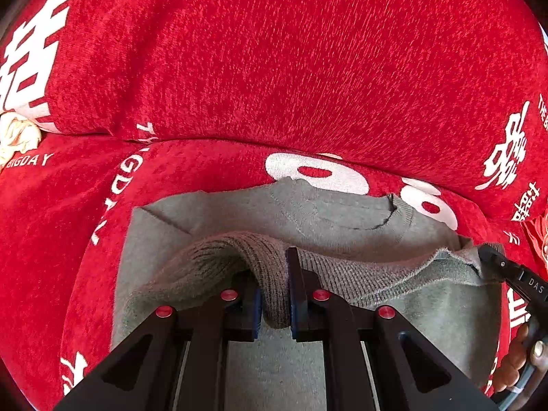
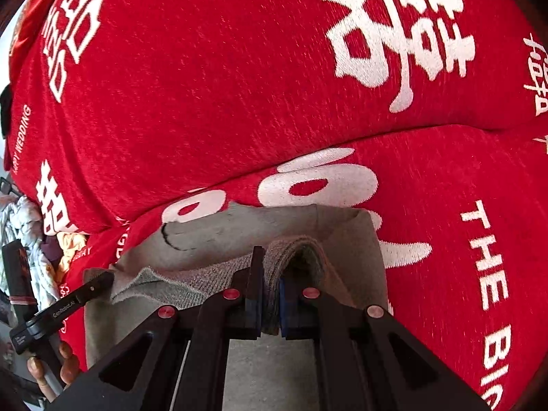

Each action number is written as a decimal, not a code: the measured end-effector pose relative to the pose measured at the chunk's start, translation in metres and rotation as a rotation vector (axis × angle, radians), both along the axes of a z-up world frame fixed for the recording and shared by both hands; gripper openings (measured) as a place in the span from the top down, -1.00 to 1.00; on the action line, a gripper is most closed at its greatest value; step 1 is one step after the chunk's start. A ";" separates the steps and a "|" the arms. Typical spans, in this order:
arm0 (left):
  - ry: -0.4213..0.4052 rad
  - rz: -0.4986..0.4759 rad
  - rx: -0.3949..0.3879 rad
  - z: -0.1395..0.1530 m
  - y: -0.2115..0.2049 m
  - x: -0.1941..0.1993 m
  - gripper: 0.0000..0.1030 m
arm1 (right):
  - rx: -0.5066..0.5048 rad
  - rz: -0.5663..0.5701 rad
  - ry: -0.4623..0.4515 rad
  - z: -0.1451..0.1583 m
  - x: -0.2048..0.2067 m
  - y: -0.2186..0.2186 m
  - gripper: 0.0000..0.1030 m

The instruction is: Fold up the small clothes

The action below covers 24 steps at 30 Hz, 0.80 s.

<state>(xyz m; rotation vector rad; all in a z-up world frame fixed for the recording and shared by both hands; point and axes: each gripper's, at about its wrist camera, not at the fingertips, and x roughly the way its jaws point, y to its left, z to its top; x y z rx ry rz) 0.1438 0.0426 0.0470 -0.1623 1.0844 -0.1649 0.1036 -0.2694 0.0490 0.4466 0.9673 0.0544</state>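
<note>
Landmark: grey garment (image 1: 342,219), lying on the red cover (image 1: 274,51) printed with white characters and lettering.

Left wrist view, left to right. A cream crumpled cloth (image 1: 19,135) sits at the far left edge, well apart from the garment; the right view does not show it this way. Left gripper (image 1: 275,294) is clamped on a raised fold of the garment's ribbed near edge, knit pinched between both blue pads. Beyond the fold the garment lies flat, with a dark curved seam line toward its right. At the garment's right end the right gripper (image 1: 493,260) shows as a black fingertip touching the edge; its grip cannot be judged from here.

Right wrist view, left to right. A pile of pale clothes (image 2: 24,239) lies off the cover's left edge, seen only here. The left gripper (image 2: 99,282) appears at the garment's (image 2: 212,229) left end, a hand (image 2: 51,366) below it. Right gripper (image 2: 270,294) is closed on a ribbed fold at the garment's right end, knit held between its pads. White "THE BIG" lettering runs down the cover (image 2: 205,85), right of the garment.
</note>
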 end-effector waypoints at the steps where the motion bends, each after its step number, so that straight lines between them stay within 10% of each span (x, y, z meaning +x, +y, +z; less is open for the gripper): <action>1: 0.003 -0.002 0.004 -0.002 -0.001 0.002 0.75 | 0.001 -0.002 0.004 -0.002 0.002 -0.001 0.86; 22: 0.119 0.003 -0.011 -0.041 0.000 0.036 0.72 | 0.028 -0.019 0.096 -0.037 0.030 -0.009 0.83; 24: 0.138 0.000 -0.044 -0.041 0.003 0.038 0.38 | 0.065 -0.028 0.102 -0.037 0.031 -0.014 0.83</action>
